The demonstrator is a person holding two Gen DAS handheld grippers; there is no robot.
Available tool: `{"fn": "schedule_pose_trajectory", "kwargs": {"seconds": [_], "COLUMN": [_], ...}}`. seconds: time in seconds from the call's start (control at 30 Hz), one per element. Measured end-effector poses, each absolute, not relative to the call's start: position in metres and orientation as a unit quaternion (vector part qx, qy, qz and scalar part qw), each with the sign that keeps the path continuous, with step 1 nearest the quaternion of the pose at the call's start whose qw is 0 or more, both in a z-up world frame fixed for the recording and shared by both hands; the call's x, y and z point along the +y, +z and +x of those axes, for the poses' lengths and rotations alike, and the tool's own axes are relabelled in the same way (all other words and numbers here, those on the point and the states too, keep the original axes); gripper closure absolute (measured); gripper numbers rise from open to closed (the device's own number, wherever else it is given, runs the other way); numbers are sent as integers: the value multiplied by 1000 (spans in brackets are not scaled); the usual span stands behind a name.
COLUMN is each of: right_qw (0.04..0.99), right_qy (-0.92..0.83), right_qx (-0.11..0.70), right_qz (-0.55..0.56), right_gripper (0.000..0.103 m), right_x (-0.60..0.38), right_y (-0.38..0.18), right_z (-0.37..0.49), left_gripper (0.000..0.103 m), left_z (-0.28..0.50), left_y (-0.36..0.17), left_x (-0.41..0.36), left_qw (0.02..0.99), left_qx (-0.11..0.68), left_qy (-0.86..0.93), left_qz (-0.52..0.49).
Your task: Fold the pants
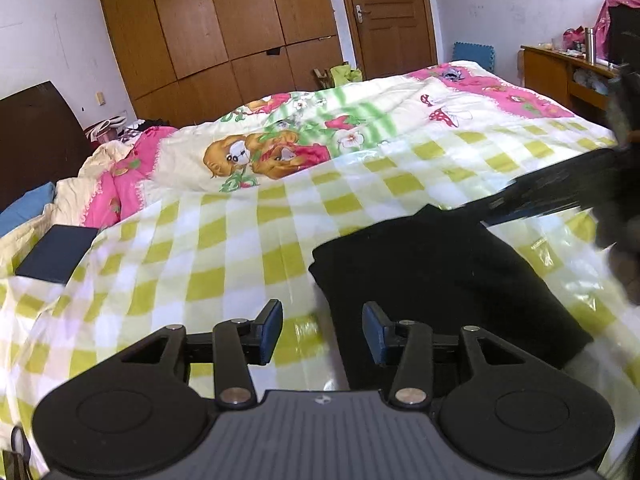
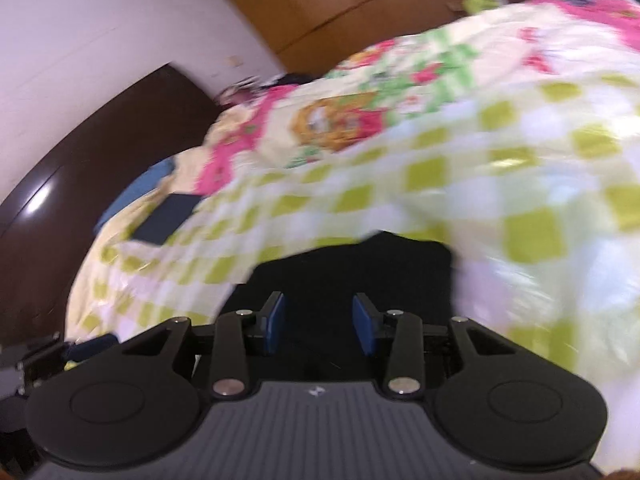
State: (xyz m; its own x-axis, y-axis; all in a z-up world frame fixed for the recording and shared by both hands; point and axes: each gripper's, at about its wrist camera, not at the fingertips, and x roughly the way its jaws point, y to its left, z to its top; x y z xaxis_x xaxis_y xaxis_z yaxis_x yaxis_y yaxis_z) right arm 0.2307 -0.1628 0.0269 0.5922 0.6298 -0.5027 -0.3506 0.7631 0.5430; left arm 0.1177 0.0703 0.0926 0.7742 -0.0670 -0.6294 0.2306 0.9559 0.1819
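On the checked bedsheet (image 1: 240,248) lies one folded pants (image 1: 432,272) (black); both grippers (image 1: 322,332) (image 2: 318,322) gape empty.

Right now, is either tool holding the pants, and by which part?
Neither. The left tool and right tool are open, with the black pants lying on the bed.

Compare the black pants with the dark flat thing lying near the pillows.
The pants are black, soft and folded into a broad bundle; the dark flat object is navy, rigid-looking and smaller. The pants lie by the left gripper; the object lies farther off. Both rest on the checked sheet.
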Motion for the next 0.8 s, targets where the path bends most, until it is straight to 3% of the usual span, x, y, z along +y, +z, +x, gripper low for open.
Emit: {"fn": "schedule_pose_trajectory", "kwargs": {"seconds": [0.23,0.33,0.4,0.43,0.5,0.53,0.57,0.7,0.8], "right_qw": [827,829,836,837,833,839,848,873,869], "right_qy": [370,347,302,282,272,271,272,269,289], "right_qx": [391,409,428,436,438,427,409,357,361], "right_qz": [161,160,164,173,202,202,199,194,178], "right_gripper": [63,74,89,95,96,94,87,84,73], "right_x": [-103,-101,-106,-110,-118,-123,-127,-149,-159], "right_y": [-1,-13,-29,-36,-41,-37,-28,6,17], "right_z": [279,306,329,336,335,330,319,262,211], "left_gripper": [46,46,44,41,31,25,24,26,26], "left_z": [151,168,181,188,195,196,194,175,149], "left_y": [56,38,21,13,3,3,6,24,30], "left_x": [59,50,44,43,49,55,59,70,71], "left_qw": [933,932,931,929,928,929,930,939,939], "left_qx": [332,331,332,337,342,344,344,330,326], "left_qy": [-103,-119,-113,-109,-102,-101,-99,-79,-94], "left_qz": [96,84,101,110,104,91,79,62,57]}}
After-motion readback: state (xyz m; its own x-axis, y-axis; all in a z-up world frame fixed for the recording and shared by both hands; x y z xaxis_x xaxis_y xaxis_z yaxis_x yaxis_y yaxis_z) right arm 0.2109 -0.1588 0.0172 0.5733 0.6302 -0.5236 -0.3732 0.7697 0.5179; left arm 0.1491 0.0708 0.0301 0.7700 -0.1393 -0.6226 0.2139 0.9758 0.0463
